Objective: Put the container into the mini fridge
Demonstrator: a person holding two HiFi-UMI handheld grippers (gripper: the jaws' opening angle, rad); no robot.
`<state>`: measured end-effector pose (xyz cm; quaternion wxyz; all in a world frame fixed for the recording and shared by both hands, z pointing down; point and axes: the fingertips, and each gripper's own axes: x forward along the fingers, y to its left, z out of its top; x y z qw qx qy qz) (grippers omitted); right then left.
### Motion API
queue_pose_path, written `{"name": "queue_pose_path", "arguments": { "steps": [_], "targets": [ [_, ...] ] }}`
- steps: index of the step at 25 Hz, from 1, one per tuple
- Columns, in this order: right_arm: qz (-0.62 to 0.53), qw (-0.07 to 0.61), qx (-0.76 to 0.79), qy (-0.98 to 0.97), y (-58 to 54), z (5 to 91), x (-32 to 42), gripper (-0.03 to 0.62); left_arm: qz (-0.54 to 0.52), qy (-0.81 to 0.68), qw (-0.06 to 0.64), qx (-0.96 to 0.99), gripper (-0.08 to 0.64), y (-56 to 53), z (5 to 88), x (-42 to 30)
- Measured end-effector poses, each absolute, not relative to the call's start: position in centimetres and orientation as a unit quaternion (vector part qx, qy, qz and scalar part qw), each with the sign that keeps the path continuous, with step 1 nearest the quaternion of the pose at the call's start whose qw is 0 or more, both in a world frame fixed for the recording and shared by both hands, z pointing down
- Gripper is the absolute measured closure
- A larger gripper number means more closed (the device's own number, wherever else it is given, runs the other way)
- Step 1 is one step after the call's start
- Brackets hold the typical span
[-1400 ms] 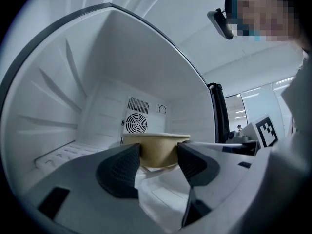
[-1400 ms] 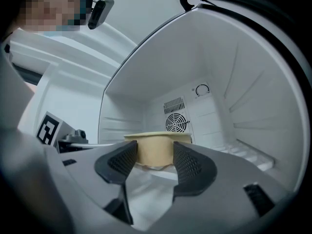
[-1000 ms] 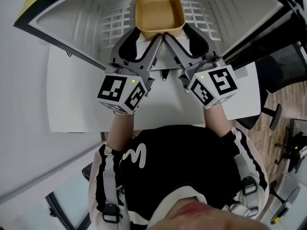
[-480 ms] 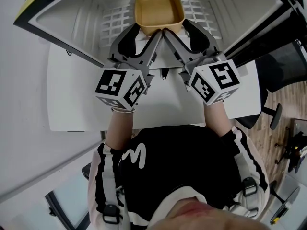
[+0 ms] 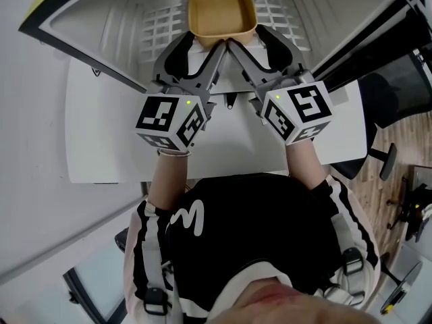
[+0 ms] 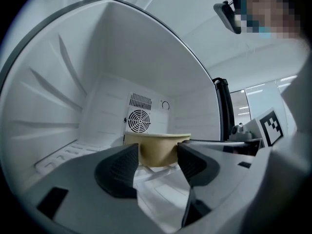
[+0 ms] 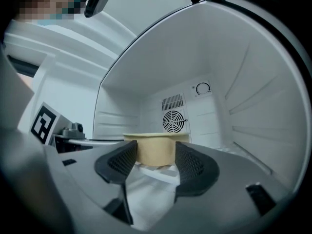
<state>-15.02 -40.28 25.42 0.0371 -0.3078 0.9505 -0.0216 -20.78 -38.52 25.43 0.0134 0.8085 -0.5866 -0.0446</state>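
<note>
A tan square container (image 5: 221, 12) stands open-topped on the white wire shelf (image 5: 162, 29) inside the mini fridge (image 5: 121, 12), close to the back-wall fan (image 6: 139, 119). My left gripper (image 5: 201, 46) and right gripper (image 5: 250, 42) reach in side by side, both open. Their inner fingers meet at the container's near wall; whether they touch it I cannot tell. In the left gripper view the container (image 6: 156, 150) shows just beyond the left gripper (image 6: 158, 153). The right gripper view shows the container (image 7: 155, 150) beyond the right gripper (image 7: 156, 153). Nothing sits between either pair of jaws.
The fridge stands on a white table (image 5: 108, 133) that reaches to my body. Its side walls close in on both grippers. A black office chair (image 5: 398, 93) stands at the right over wooden floor.
The container has slid a little deeper into the fridge, toward the fan. Both grippers have moved forward behind it, still open.
</note>
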Motion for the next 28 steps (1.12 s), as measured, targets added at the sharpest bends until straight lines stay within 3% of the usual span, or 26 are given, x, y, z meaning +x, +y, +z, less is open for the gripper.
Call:
{"name": "queue_pose_path", "arguments": {
  "steps": [28],
  "targets": [
    [0.005, 0.032, -0.321, 0.947, -39.7, 26.3, -14.2, 0.349, -0.028, -0.624, -0.031, 0.780, 0.314, -37.2, 26.0, -21.3]
  ]
}}
